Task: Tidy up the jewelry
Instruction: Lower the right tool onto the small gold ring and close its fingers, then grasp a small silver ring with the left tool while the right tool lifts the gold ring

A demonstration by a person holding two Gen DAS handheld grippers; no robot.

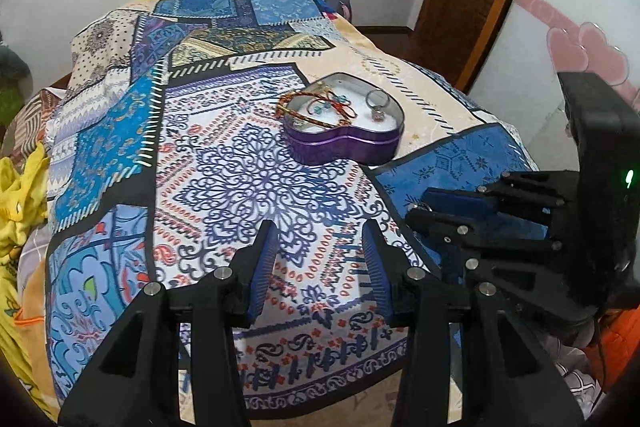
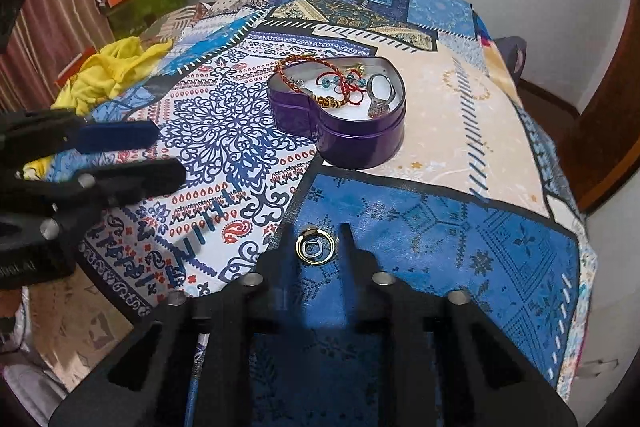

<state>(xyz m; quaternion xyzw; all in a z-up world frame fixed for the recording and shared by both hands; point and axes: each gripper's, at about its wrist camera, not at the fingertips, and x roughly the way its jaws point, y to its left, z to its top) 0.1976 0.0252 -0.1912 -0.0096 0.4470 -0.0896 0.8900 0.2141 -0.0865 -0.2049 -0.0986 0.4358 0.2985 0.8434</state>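
Your right gripper [image 2: 318, 233] closes its black jaws around a small gold-rimmed ring [image 2: 316, 247] lying on the deep-blue patch of the patchwork bedspread [image 2: 480, 227], the tips touching the ring's two sides. In the left wrist view the same gripper [image 1: 416, 209] reaches in from the right with its fingers drawn narrow, a glint of metal at their tips.

Your left gripper [image 1: 320, 243] hangs over the white, lace-patterned patch, its blue-padded jaws part-way open with nothing between them.

Further along the cloth sits the purple heart-shaped tin [image 2: 340, 131], lid off, well apart from the ring. On its white lining lie a red and gold braided cord bracelet [image 2: 292, 67] draped over the rim, a red string with blue beads [image 2: 340, 81] and a silver ring [image 2: 380, 87].

A heap of yellow cloth [image 2: 108, 67] lies at the bed's far left edge.
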